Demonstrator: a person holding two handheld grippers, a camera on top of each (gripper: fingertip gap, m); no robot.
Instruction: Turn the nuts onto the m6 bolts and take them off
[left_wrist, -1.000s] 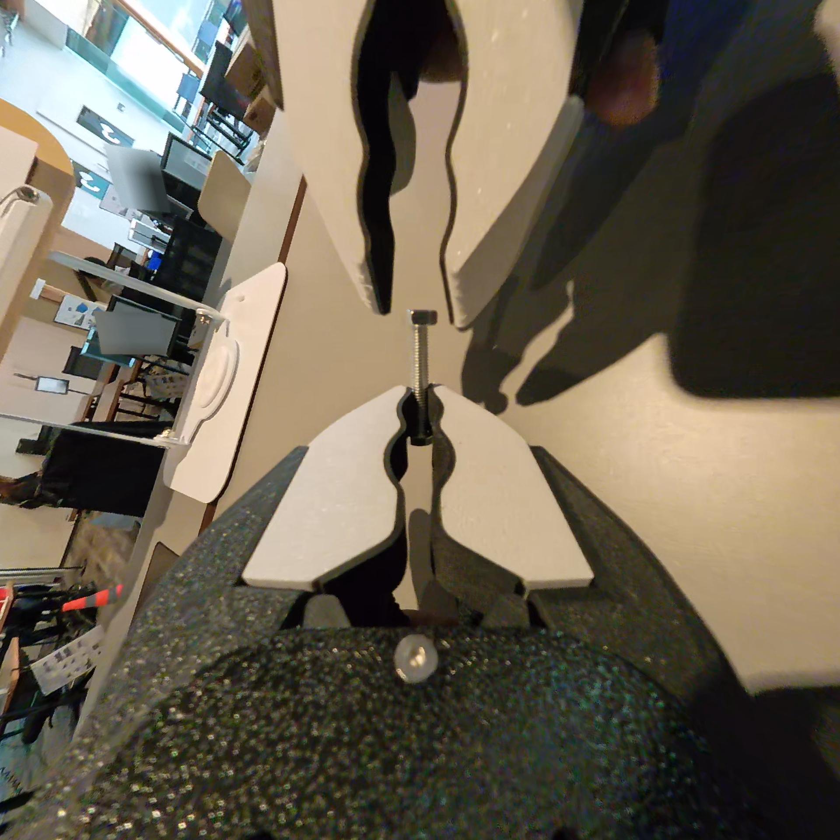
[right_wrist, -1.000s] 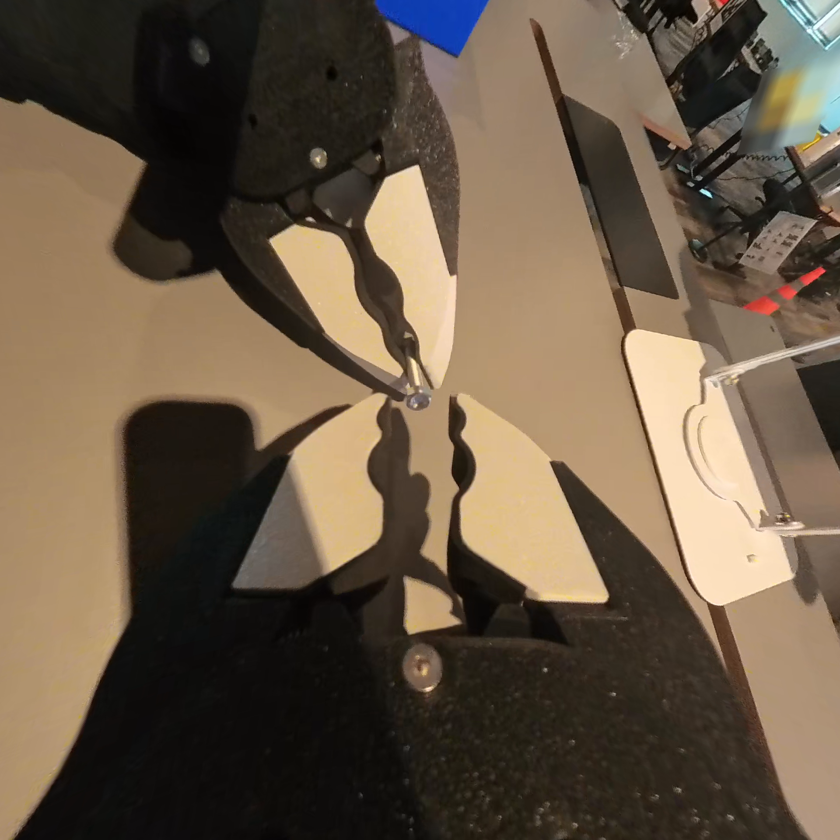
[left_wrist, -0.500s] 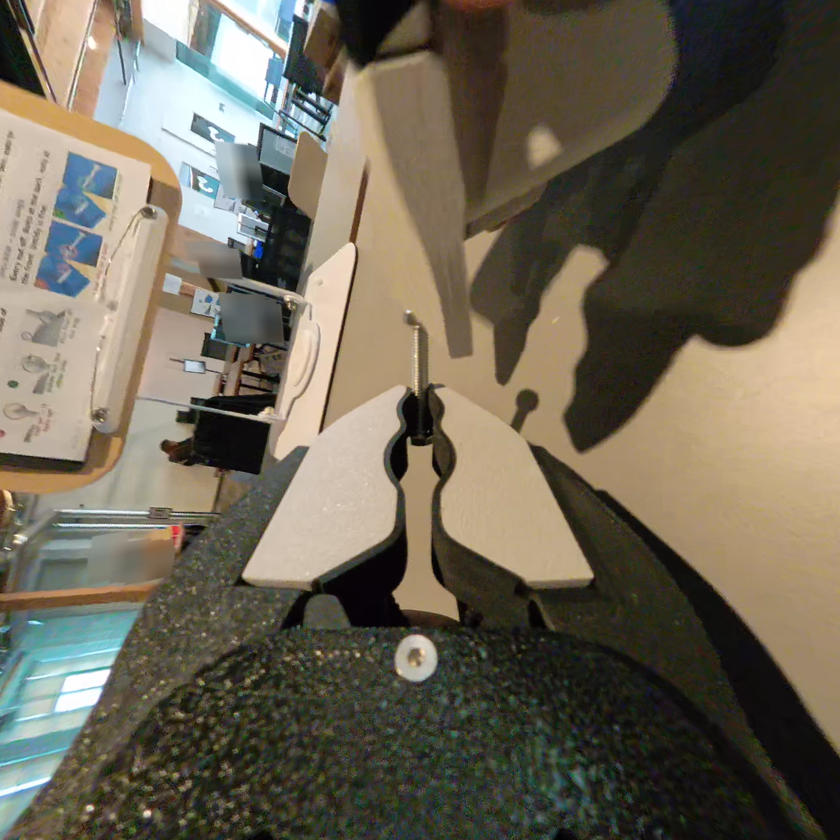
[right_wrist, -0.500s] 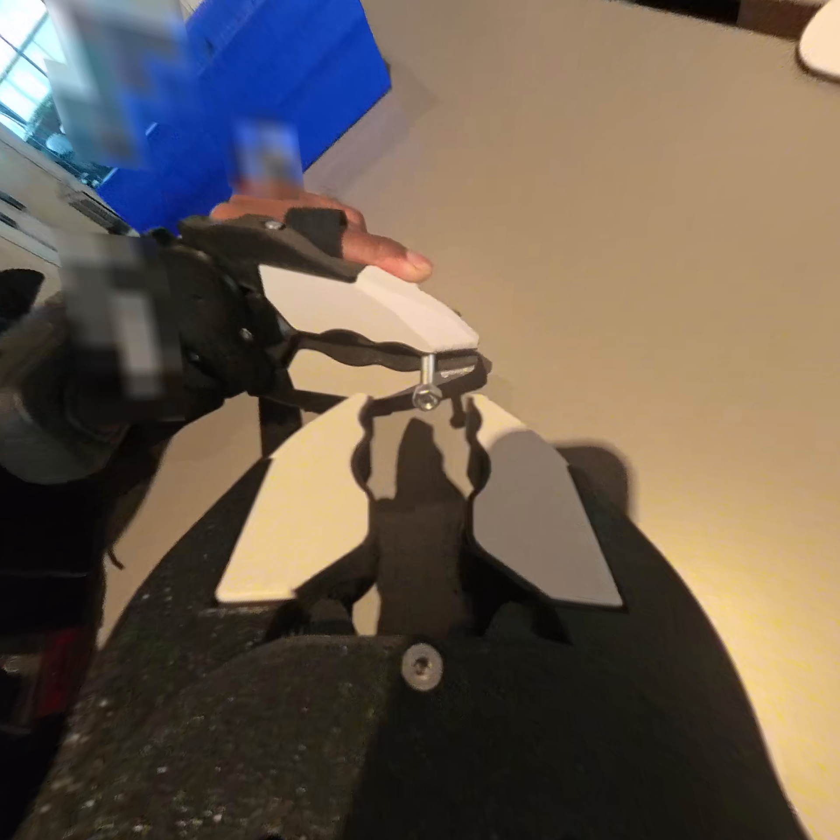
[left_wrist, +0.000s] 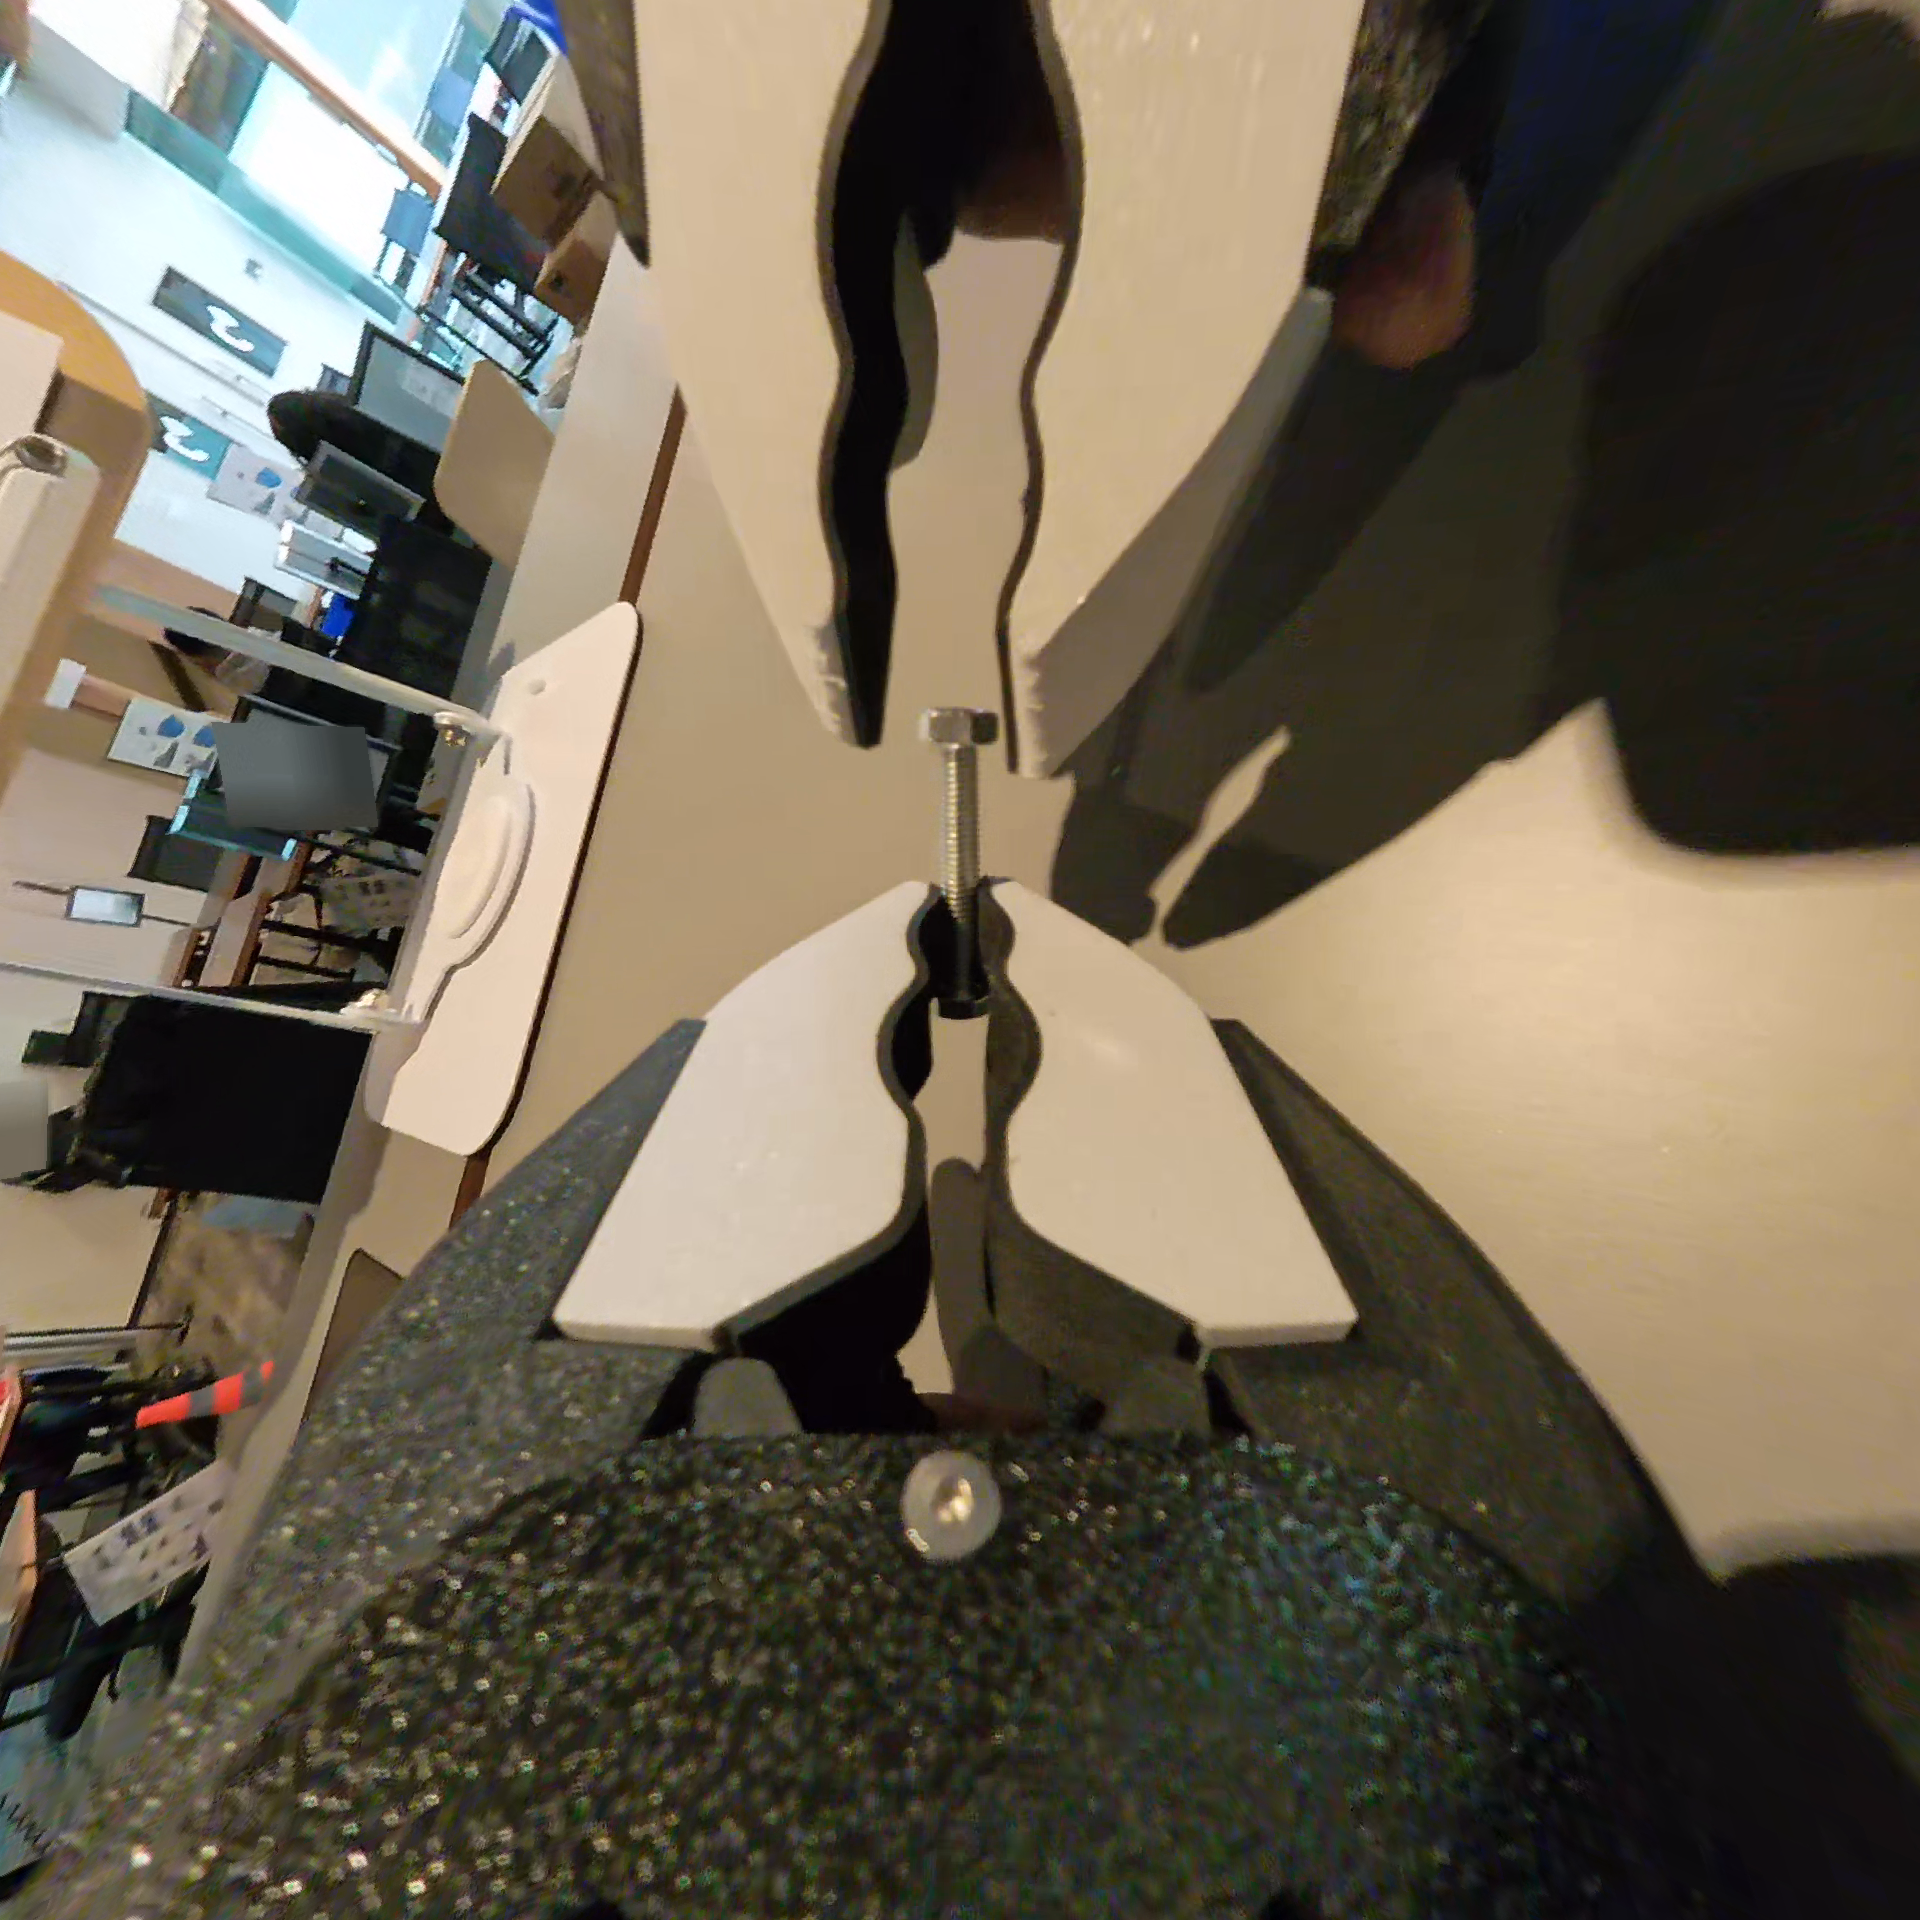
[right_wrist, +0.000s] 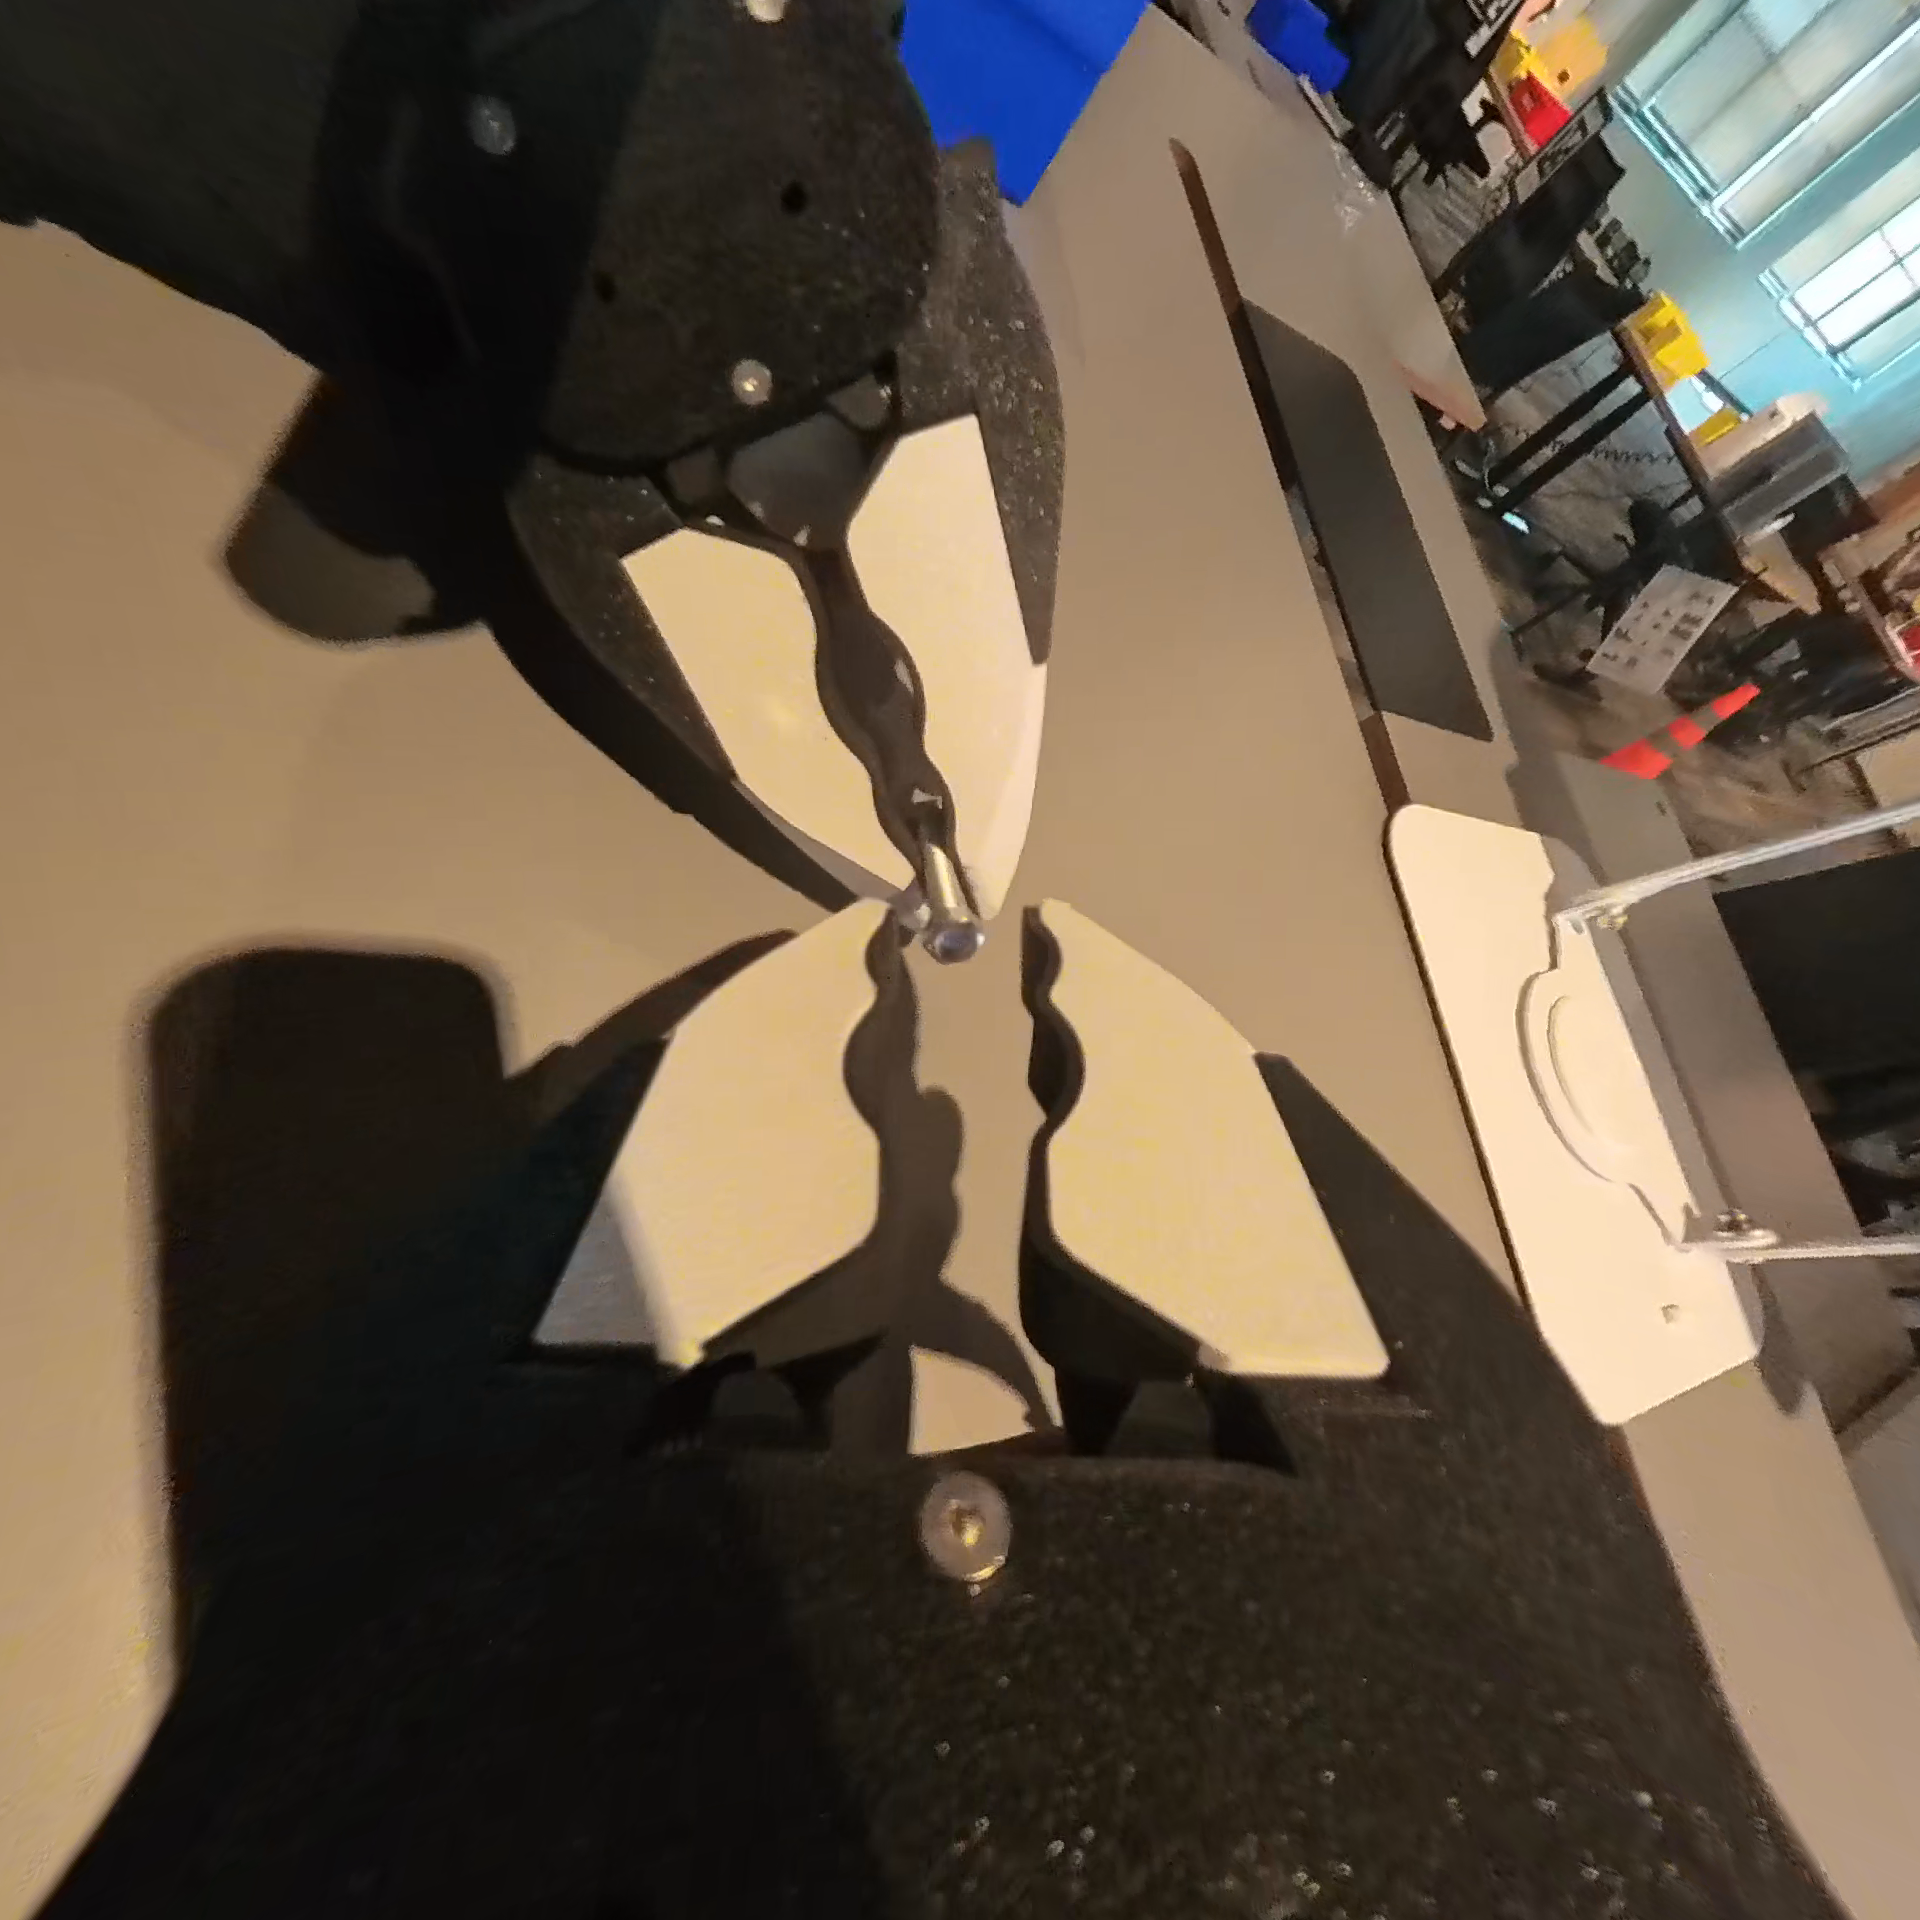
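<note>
A silver M6 bolt (left_wrist: 956, 821) sticks forward out of my left gripper (left_wrist: 958, 896), which is shut on its threaded end. A dark piece (left_wrist: 962, 987), possibly the nut, sits on the bolt between the pads. The bolt's hex head (left_wrist: 958, 725) lies between the tips of my right gripper (left_wrist: 940, 743), which faces mine from above, open and not touching it. In the right wrist view my right gripper (right_wrist: 956, 920) is open with the bolt head (right_wrist: 954, 940) between its tips. The left gripper (right_wrist: 935, 896) holds the bolt from above.
Both grippers hover over a beige table (left_wrist: 1558, 1195). A white board with a clear stand (right_wrist: 1558, 1091) lies near the table edge, also in the left wrist view (left_wrist: 499, 862). A black mat (right_wrist: 1351, 540) and a blue bin (right_wrist: 987, 83) lie beyond. Less than 4 cm separates the two grippers' tips.
Half a second ago the right gripper was twisted sideways around the bolt head. It has turned back and now straddles the head as one second ago. The left gripper still holds the bolt.
</note>
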